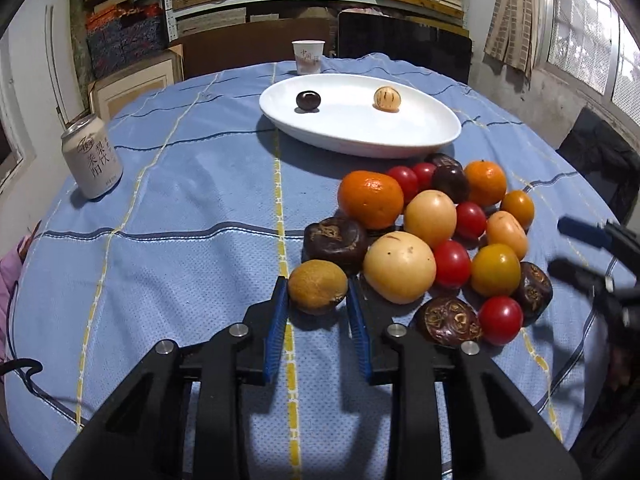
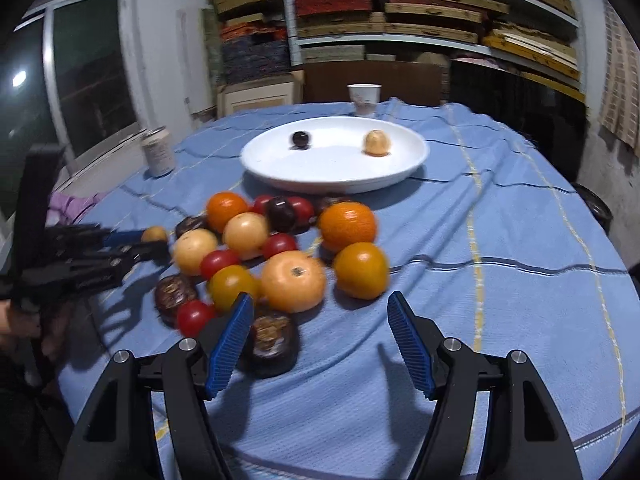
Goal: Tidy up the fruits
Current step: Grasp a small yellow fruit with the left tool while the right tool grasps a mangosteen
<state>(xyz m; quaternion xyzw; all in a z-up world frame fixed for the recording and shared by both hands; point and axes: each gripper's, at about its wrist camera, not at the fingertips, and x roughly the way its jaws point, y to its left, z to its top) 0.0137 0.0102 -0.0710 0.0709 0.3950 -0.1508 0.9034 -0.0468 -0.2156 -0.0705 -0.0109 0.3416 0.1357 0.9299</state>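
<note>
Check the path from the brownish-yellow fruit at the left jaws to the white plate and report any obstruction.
Nothing visible blocks it. The brownish-yellow fruit sits between the left gripper jaws; bare blue cloth runs to the white plate. The fruit pile lies right of that line.

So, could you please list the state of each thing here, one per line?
Left gripper: closed around the brownish-yellow fruit, on the cloth.
Right gripper: open, empty, near the pile.
White plate: holds two small fruits, mostly bare.
Fruit pile: on the cloth, beside the plate.
Can: upright; whether it is opened, I cannot tell.
Paper cup: upright, behind the plate.
</note>
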